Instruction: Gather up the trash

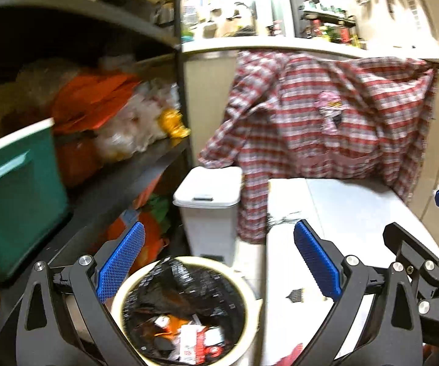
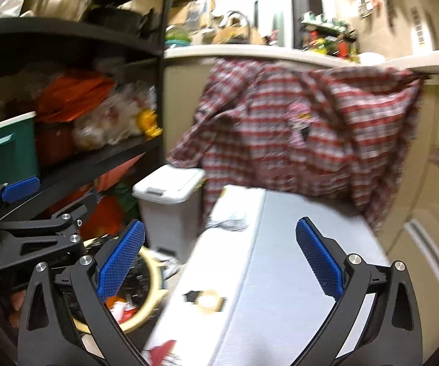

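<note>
Both claws, left claw [image 1: 218,265] and right claw [image 2: 219,259], gape wide and empty above the lined trash bin [image 1: 186,311], its mouth open for litter.

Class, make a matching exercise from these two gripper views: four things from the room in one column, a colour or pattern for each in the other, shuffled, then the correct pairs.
Things:
1. lidded bin
2. storage box
3. hanging shirt
4. gripper pads

Colours:
A. blue
B. red and white checks
C. white
D. green

Pairs: 1-C, 2-D, 3-B, 4-A
</note>
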